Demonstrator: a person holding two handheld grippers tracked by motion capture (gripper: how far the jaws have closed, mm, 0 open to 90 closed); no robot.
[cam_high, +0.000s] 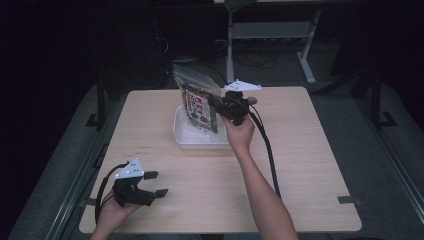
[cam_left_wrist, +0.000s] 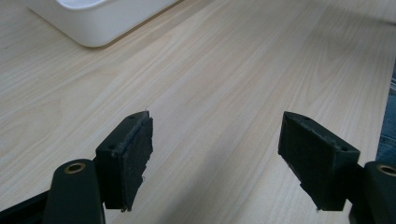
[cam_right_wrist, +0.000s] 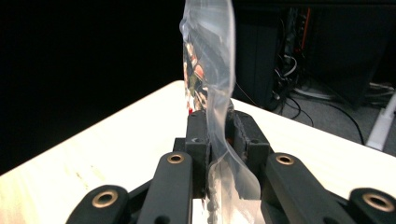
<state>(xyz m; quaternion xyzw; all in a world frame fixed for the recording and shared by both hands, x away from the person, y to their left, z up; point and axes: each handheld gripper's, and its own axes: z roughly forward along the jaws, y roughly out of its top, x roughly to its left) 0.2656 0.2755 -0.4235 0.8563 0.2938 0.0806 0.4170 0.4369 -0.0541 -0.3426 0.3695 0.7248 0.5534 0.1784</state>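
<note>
A clear plastic bag (cam_high: 199, 102) with a printed packet inside stands upright over a white tray (cam_high: 186, 137) near the middle of the table. My right gripper (cam_high: 220, 102) is shut on the bag's right edge; in the right gripper view the clear film (cam_right_wrist: 211, 70) rises from between the two jaws, which pinch it. My left gripper (cam_high: 157, 183) rests at the table's near left corner, open, with nothing between its pads (cam_left_wrist: 136, 156). The white tray's corner (cam_left_wrist: 100, 28) lies farther off on the wood in the left gripper view.
The wooden table (cam_high: 295, 165) has bare room to the right of the tray and across its front. A black cable (cam_high: 267, 150) trails from the right gripper along the forearm. Desk legs and cables stand on the dark floor beyond the far edge.
</note>
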